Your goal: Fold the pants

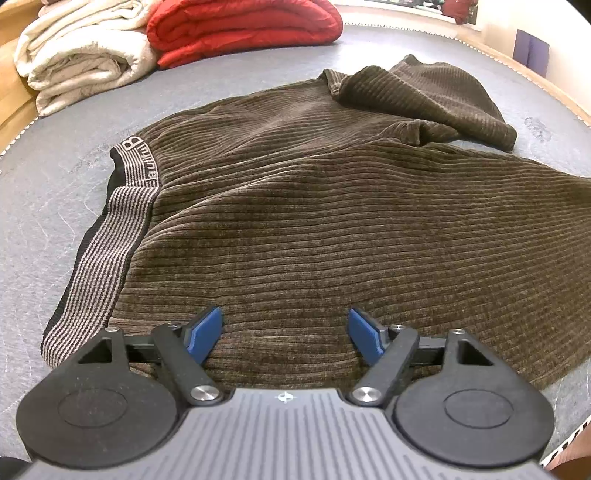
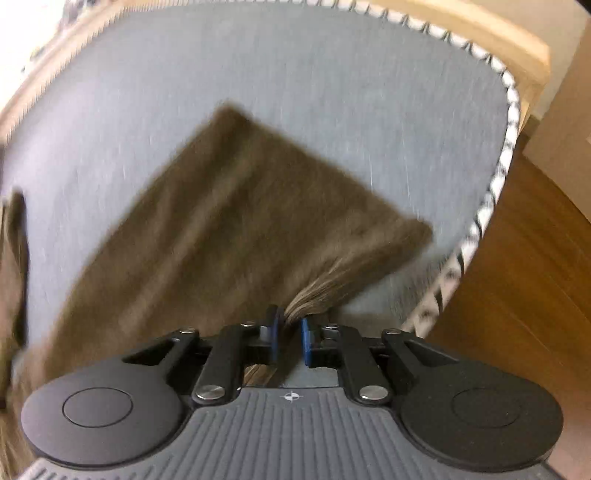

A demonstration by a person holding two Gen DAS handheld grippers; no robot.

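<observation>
- My left claw stands wide, its blue pads spread apart just above the brown ribbed pants, gripping nothing.
- In the left wrist view the pants fill the middle of the frame, spread over the grey bed surface. The striped elastic waistband runs down the left edge, and one leg end is folded over at upper right.
- Bare grey surface shows left of the waistband and along the far right of the frame. At upper left a folded cream blanket and a red quilt sit well apart from the pants.
- My right claw is narrow, pinching a bunched corner of the pants between its pads; the cloth fans out from there toward the middle of the frame, blurred.
- In the right wrist view the bed's stitched edge curves down the right side, with wooden floor beyond it. Open grey surface lies above the cloth.
</observation>
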